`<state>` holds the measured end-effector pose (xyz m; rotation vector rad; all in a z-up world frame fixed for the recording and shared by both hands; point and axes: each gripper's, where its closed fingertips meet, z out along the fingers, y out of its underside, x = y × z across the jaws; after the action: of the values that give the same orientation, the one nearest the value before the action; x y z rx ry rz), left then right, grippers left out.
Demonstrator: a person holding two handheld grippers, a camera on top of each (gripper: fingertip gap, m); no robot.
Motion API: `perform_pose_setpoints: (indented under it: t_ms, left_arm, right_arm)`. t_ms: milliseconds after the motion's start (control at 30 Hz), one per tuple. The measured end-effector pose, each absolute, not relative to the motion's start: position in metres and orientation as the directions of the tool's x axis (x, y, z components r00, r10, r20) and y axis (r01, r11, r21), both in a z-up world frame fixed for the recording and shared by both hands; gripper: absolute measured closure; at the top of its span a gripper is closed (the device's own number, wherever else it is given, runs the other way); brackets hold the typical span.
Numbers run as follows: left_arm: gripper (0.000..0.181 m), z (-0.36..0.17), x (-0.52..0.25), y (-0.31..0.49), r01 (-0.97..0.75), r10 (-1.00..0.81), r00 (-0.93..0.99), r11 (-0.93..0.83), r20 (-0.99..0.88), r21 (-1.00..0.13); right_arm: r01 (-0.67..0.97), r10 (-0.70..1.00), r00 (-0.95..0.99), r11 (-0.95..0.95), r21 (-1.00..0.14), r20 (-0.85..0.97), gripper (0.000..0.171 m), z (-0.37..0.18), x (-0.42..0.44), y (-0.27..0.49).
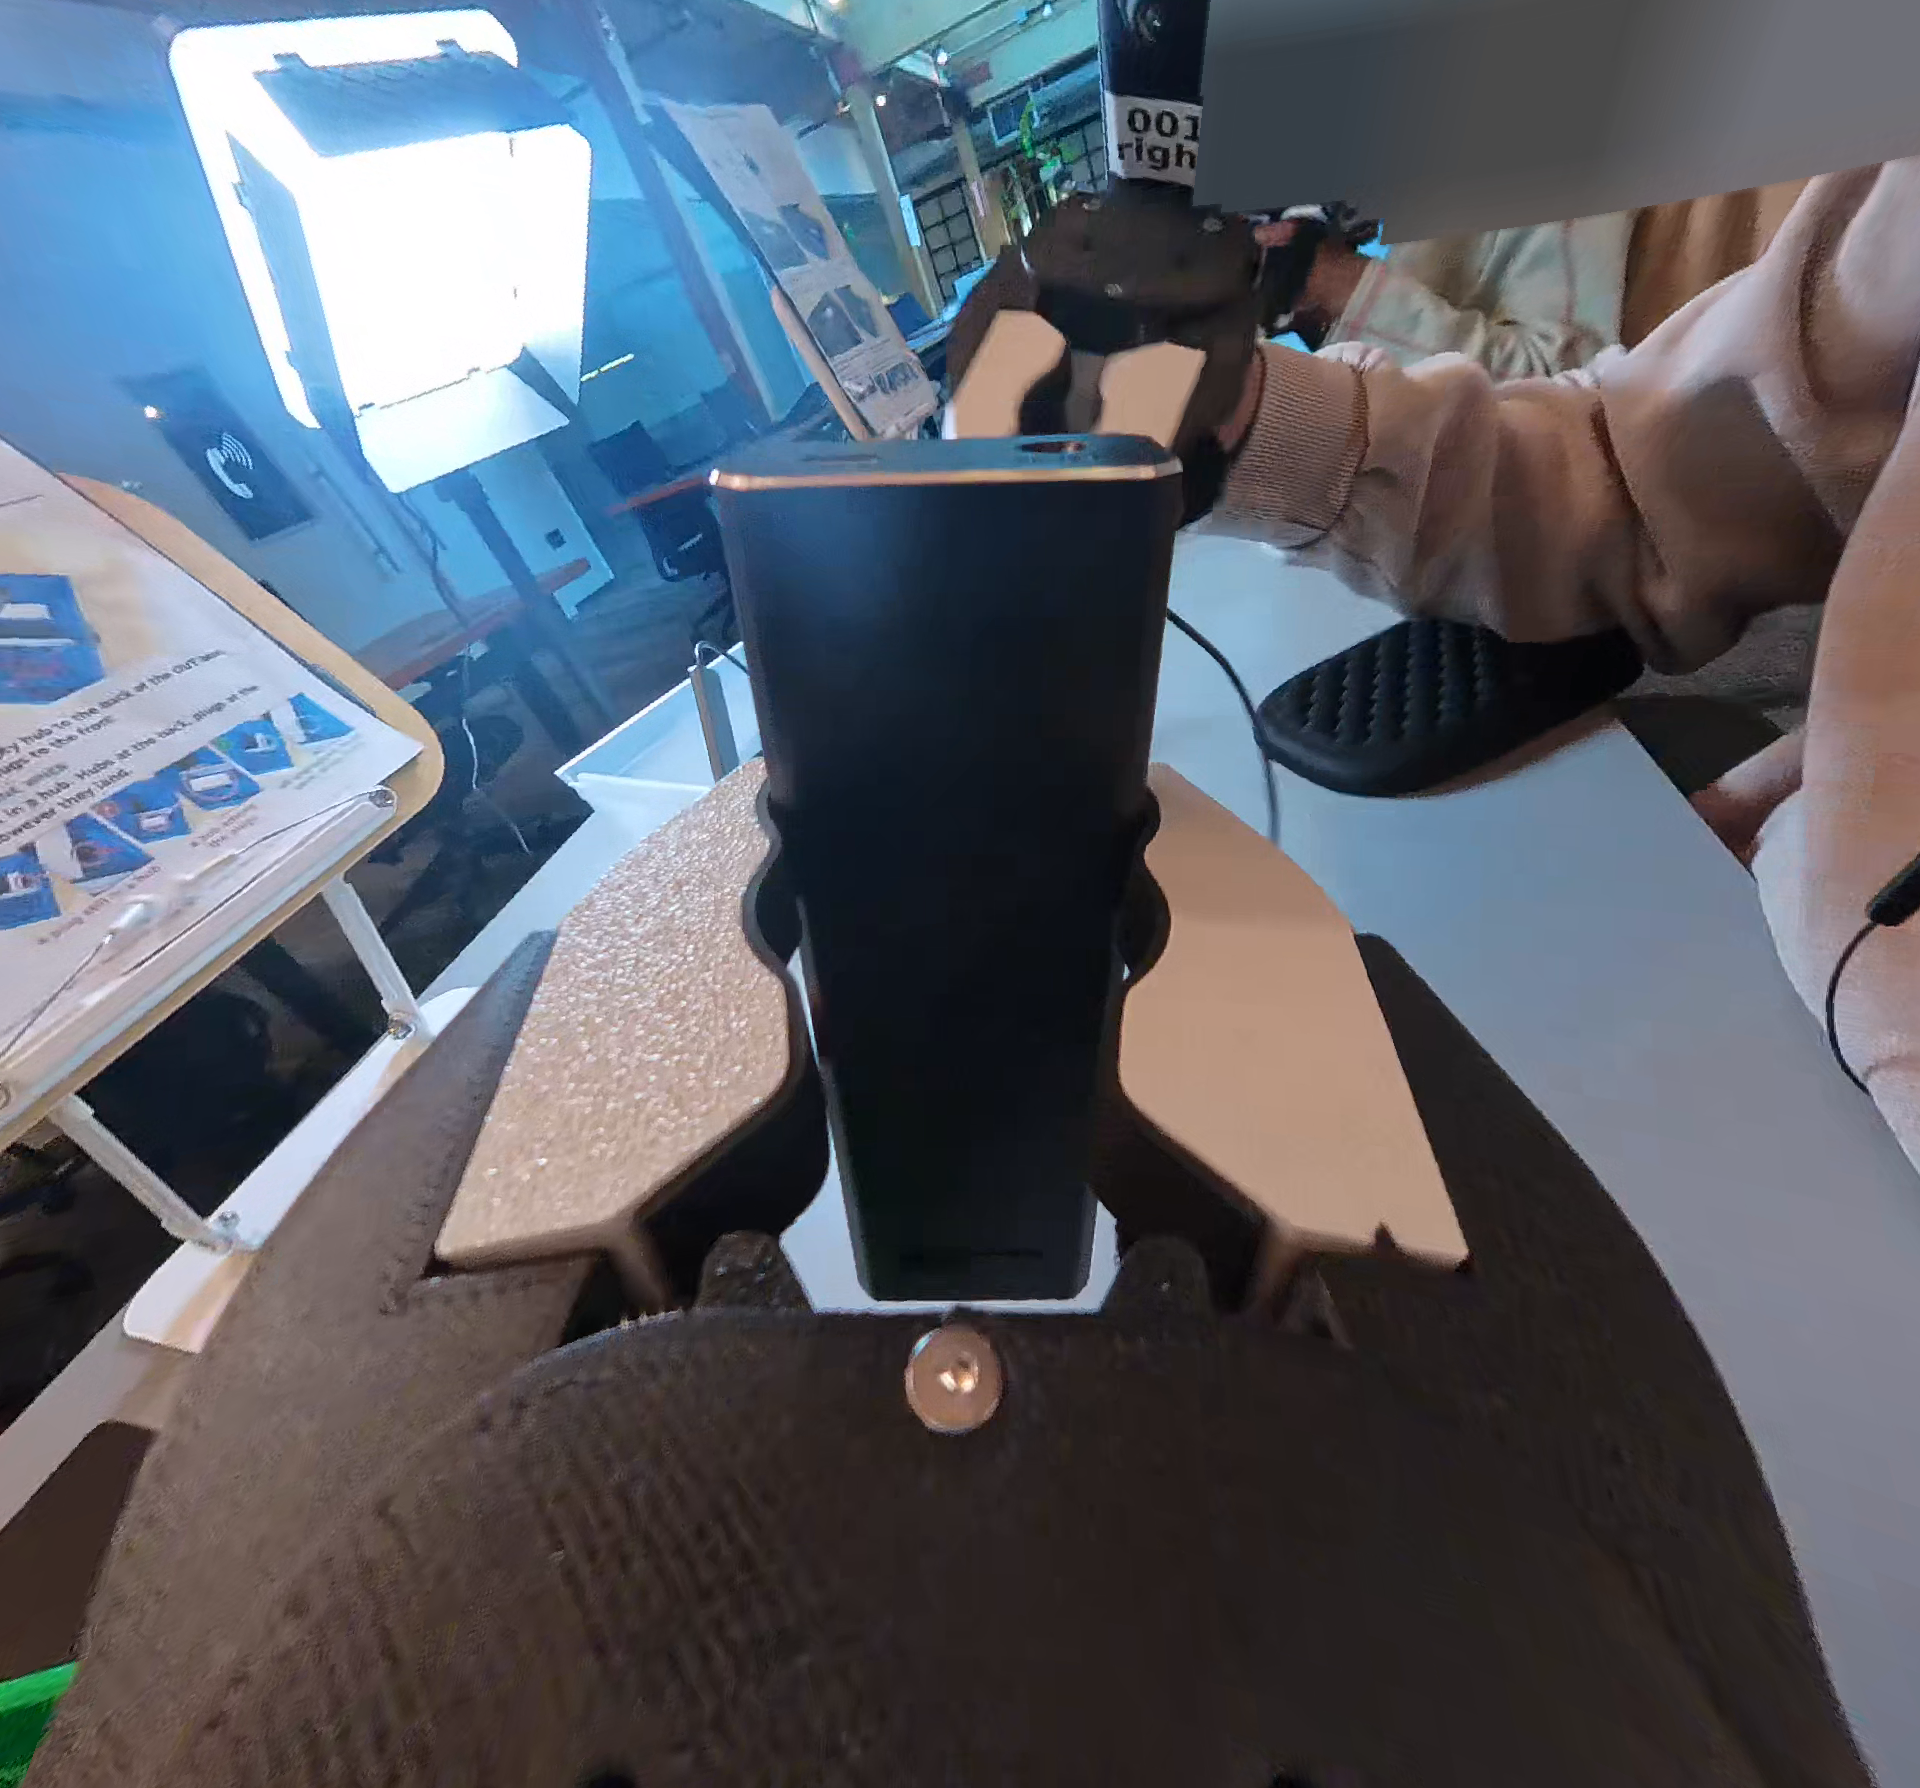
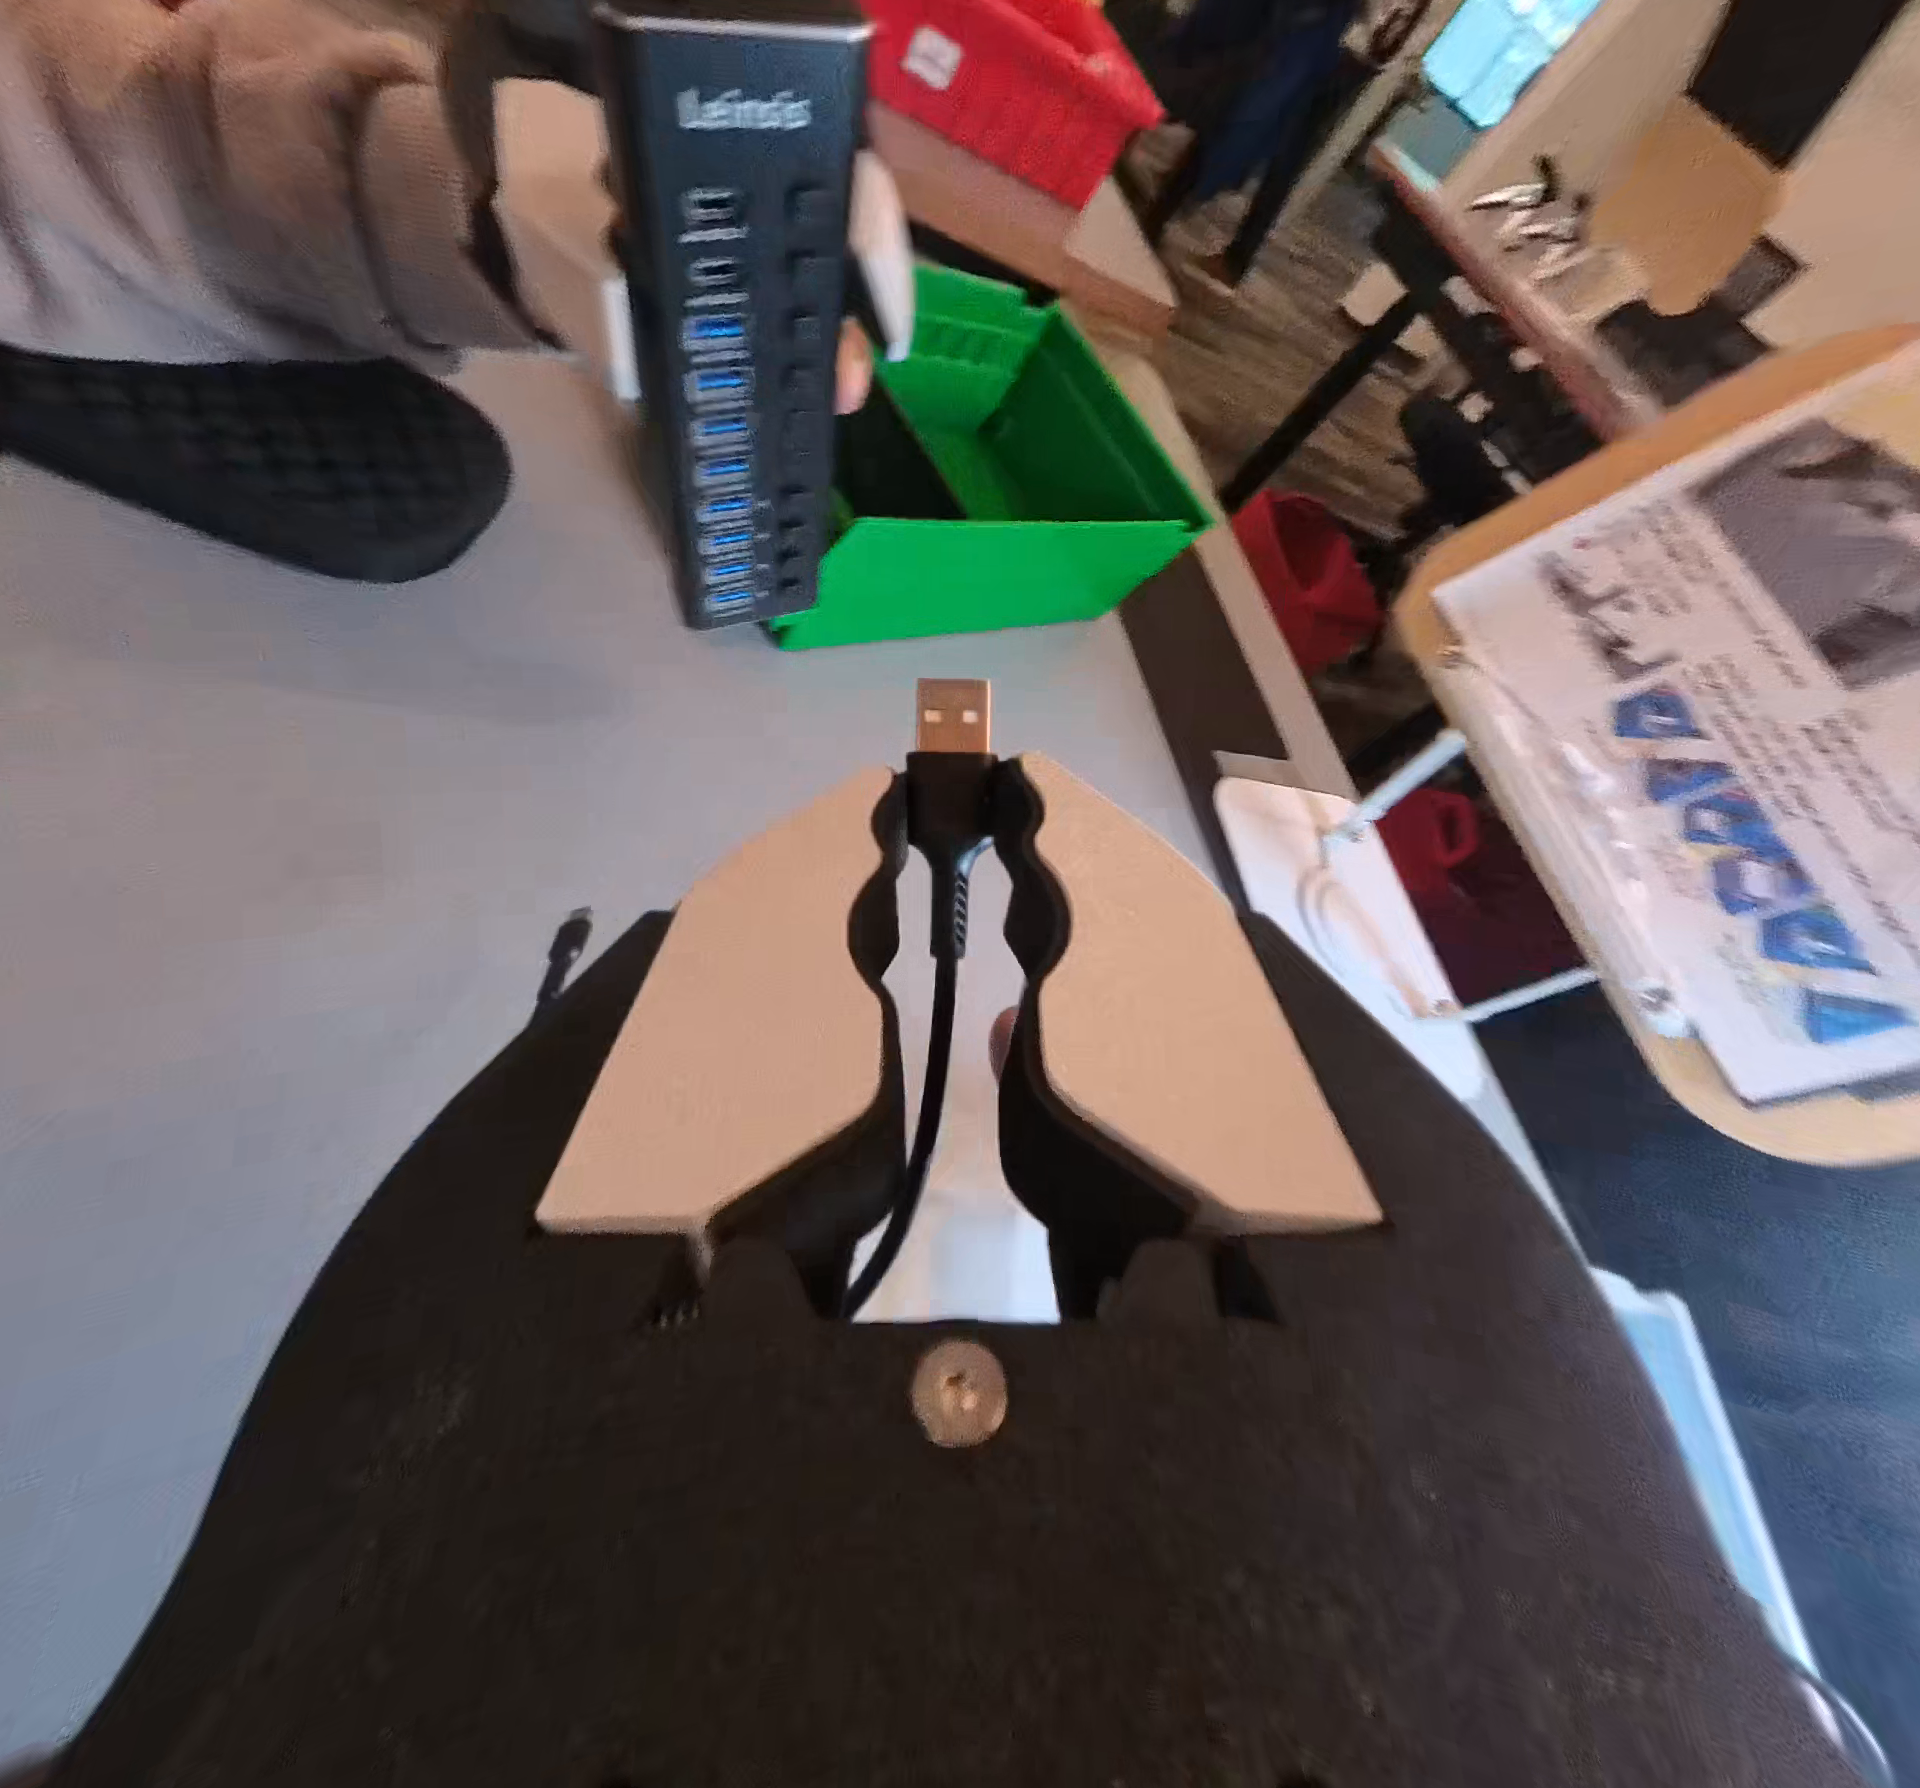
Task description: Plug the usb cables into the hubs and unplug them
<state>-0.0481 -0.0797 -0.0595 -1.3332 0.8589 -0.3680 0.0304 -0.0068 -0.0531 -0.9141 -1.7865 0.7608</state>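
Note:
My left gripper [image 1: 956, 803] is shut on a tall black USB hub [image 1: 951, 803] and holds it upright above the white table [image 1: 1507, 907], its plain back facing the camera. In the right wrist view the hub [image 2: 743, 336] shows its port side, a column of blue ports and switches. My right gripper [image 2: 954, 772] is shut on the black USB-A plug [image 2: 951, 762] of a black cable [image 2: 914, 1115]. The metal tip points toward the hub's lower end, apart from it. The right gripper also shows in the left wrist view [image 1: 1081, 388], behind the hub's top.
A green bin [image 2: 987, 533] stands behind the hub, red bins [image 2: 935, 45] farther back. A black textured pad [image 2: 260, 460] lies under a person's sleeve [image 2: 208, 180]. An instruction sheet on a wooden stand [image 2: 1714, 751] is at the table's edge. A bright studio light [image 1: 405, 232] stands beyond. Tip to tip, the grippers are about 12 cm apart.

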Motion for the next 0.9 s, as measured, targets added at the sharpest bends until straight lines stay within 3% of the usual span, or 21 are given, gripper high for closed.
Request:
perform_pose_setpoints:
  t_ms: [167, 267, 433, 600, 700, 900]
  left_arm:
    - [0.12, -0.071, -0.053, -0.068, -0.191, -0.686, 0.677, 0.185, -0.266, -0.964]
    - [0.12, -0.085, -0.049, -0.062, -0.186, -0.694, 0.681, 0.148, -0.236, -0.971]
    - [0.12, -0.1, -0.046, -0.056, -0.184, -0.702, 0.681, 0.114, -0.21, -0.976]
    - [0.12, -0.108, -0.043, -0.054, -0.184, -0.712, 0.674, 0.095, -0.196, -0.978]
    - [0.12, -0.11, -0.041, -0.053, -0.181, -0.716, 0.671, 0.092, -0.192, -0.979]
    - [0.12, -0.114, -0.033, -0.054, -0.168, -0.736, 0.655, 0.081, -0.173, -0.982]
  right_arm:
    - [0.172, 0.834, 0.135, 0.512, -0.842, 0.535, 0.155, 0.021, 0.059, 0.084]
    - [0.217, 0.78, 0.266, 0.523, -0.824, 0.566, 0.155, 0.023, 0.069, 0.135]
    - [0.594, 0.704, 0.26, 0.424, -0.684, 0.661, 0.155, -0.074, 0.083, 0.217]
    - [0.828, 0.715, 0.192, 0.25, -0.503, 0.672, 0.155, -0.149, 0.112, 0.259]
    - [0.788, 0.771, 0.237, 0.203, -0.581, 0.591, 0.128, -0.141, 0.109, 0.252]
    - [0.605, 0.778, 0.317, 0.274, -0.747, 0.542, 0.112, -0.071, 0.103, 0.219]
